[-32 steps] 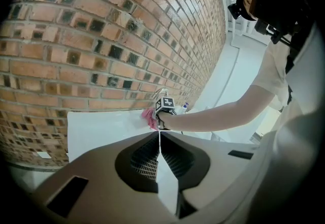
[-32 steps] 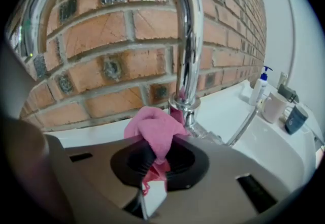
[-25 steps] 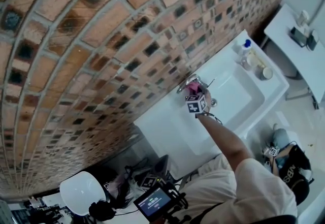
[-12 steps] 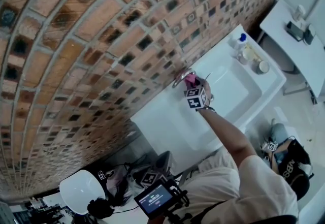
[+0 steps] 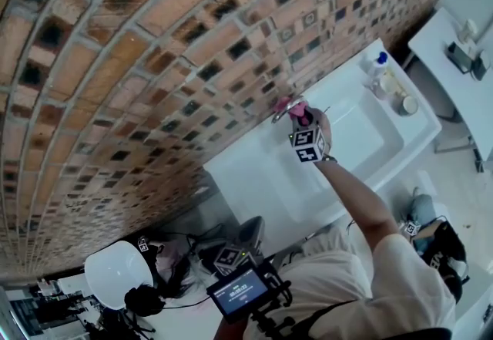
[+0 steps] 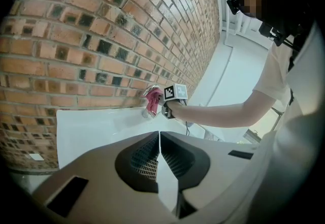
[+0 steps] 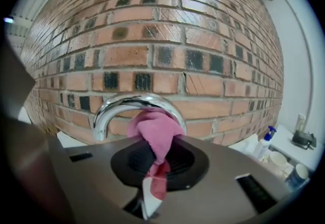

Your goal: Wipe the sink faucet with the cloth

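While the left gripper [image 6: 159,134] hangs low and well apart from everything with its 2 jaws pressed together on nothing, the white sink [image 6: 91,126] sits at roughly 12 o'clock from it, under the brick wall [image 5: 154,61]. The chrome faucet [image 7: 114,103] arches up from the sink's back edge, right against the bricks. The pink cloth [image 7: 155,129] is bunched up against the underside of that arch, touching it at about 3 o'clock of the curve. The right gripper [image 7: 157,154] has its jaws clamped on the cloth, with a tail of it hanging down between them. In the head view the person's arm reaches in from 5 o'clock to get it there. A soap bottle [image 5: 375,66] with a blue cap stands on the sink's rim at around 2 o'clock from the faucet.
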A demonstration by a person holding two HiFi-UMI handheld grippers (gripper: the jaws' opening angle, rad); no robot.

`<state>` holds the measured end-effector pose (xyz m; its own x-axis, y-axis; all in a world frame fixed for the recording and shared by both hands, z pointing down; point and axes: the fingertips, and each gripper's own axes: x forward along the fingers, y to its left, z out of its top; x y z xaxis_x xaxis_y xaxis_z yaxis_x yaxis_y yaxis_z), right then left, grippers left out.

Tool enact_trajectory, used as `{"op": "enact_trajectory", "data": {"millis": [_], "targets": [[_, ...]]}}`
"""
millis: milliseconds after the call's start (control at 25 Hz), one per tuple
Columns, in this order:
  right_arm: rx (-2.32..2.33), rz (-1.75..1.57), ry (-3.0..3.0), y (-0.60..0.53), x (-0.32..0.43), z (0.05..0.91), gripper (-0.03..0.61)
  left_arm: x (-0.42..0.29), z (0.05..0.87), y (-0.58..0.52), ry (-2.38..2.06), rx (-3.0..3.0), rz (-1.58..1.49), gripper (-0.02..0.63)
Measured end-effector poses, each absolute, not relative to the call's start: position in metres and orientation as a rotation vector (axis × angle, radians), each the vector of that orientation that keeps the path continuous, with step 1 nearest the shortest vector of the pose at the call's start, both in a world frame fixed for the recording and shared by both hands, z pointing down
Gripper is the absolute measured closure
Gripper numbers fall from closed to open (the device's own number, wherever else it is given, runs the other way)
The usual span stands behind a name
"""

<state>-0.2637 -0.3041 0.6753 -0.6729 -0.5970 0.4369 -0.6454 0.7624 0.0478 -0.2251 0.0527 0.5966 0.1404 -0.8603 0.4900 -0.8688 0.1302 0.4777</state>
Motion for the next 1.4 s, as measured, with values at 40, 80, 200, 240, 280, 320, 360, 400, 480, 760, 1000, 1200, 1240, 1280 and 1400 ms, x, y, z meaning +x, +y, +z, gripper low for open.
{"op": "enact_trajectory", "data": {"millis": [40, 80, 200, 240, 280, 320, 360, 400, 480, 760, 1000, 1200, 1240, 1280, 1400], "targets": [[0.939, 0.131, -2.536, -0.303, -0.264, 0.673, 0.523, -0.225, 0.595, 0.051, -1.684, 1.693, 0.018, 0.614], [0.933, 0.107, -2.548, -0.302, -0.265, 0.670, 0.523, -0.225, 0.594, 0.048, -1.687, 1.695, 0.021, 0.614], [0.907, 0.035, -2.573, -0.295, -0.268, 0.659, 0.523, -0.225, 0.591, 0.043, -1.690, 1.711, 0.021, 0.614], [0.898, 0.010, -2.578, -0.293, -0.269, 0.658, 0.523, -0.226, 0.591, 0.041, -1.689, 1.717, 0.022, 0.614], [0.889, -0.016, -2.582, -0.290, -0.269, 0.657, 0.524, -0.226, 0.592, 0.040, -1.689, 1.722, 0.025, 0.614], [0.877, -0.044, -2.585, -0.288, -0.270, 0.655, 0.524, -0.226, 0.593, 0.039, -1.689, 1.727, 0.028, 0.614], [0.862, -0.073, -2.587, -0.285, -0.271, 0.653, 0.523, -0.226, 0.593, 0.038, -1.687, 1.730, 0.030, 0.614], [0.849, -0.098, -2.589, -0.282, -0.272, 0.652, 0.525, -0.226, 0.592, 0.037, -1.686, 1.730, 0.030, 0.614], [0.824, -0.145, -2.591, -0.277, -0.273, 0.650, 0.524, -0.225, 0.592, 0.036, -1.684, 1.729, 0.029, 0.614], [0.753, -0.246, -2.595, -0.265, -0.280, 0.651, 0.525, -0.221, 0.597, 0.035, -1.672, 1.722, 0.046, 0.614], [0.683, -0.315, -2.601, -0.256, -0.288, 0.655, 0.525, -0.218, 0.598, 0.028, -1.669, 1.716, 0.044, 0.614], [0.574, -0.244, -2.596, -0.245, -0.298, 0.672, 0.525, -0.219, 0.598, 0.028, -1.676, 1.714, 0.050, 0.614], [0.552, -0.213, -2.593, -0.244, -0.299, 0.675, 0.525, -0.219, 0.598, 0.027, -1.679, 1.711, 0.052, 0.614], [0.530, -0.189, -2.589, -0.243, -0.300, 0.679, 0.525, -0.219, 0.598, 0.027, -1.682, 1.708, 0.054, 0.614], [0.412, -0.158, -2.572, -0.233, -0.306, 0.701, 0.525, -0.220, 0.598, 0.025, -1.693, 1.706, 0.053, 0.614]]}}
